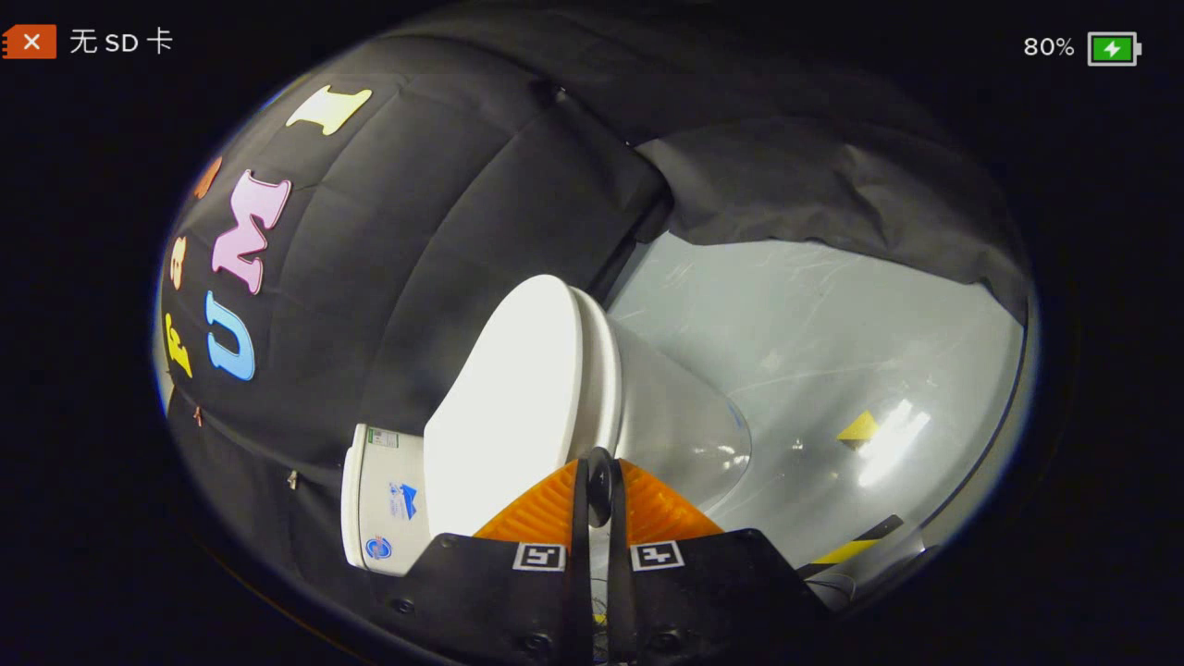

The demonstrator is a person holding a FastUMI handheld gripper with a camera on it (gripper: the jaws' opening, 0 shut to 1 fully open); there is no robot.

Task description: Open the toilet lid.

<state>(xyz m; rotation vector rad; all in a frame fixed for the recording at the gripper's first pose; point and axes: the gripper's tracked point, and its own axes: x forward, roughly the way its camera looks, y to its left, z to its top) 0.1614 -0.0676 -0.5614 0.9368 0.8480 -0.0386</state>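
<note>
A white toilet stands against the black cloth wall, and the view is rolled so it appears tipped sideways. Its smooth lid [504, 398] lies down flat on the seat [603, 365], with the bowl [680, 421] under them and the tank [375, 499] behind. My gripper [599, 474] is shut, fingers pressed together with nothing visible between them. The fingertips sit right at the lid's side edge, where lid and seat meet. I cannot tell whether they touch it.
A glossy grey floor [832, 324] spreads beyond the bowl. On it are a small yellow marker [860, 427] and a yellow-and-black striped strip [856, 546]. Black cloth [416, 231] hangs close behind and beside the toilet.
</note>
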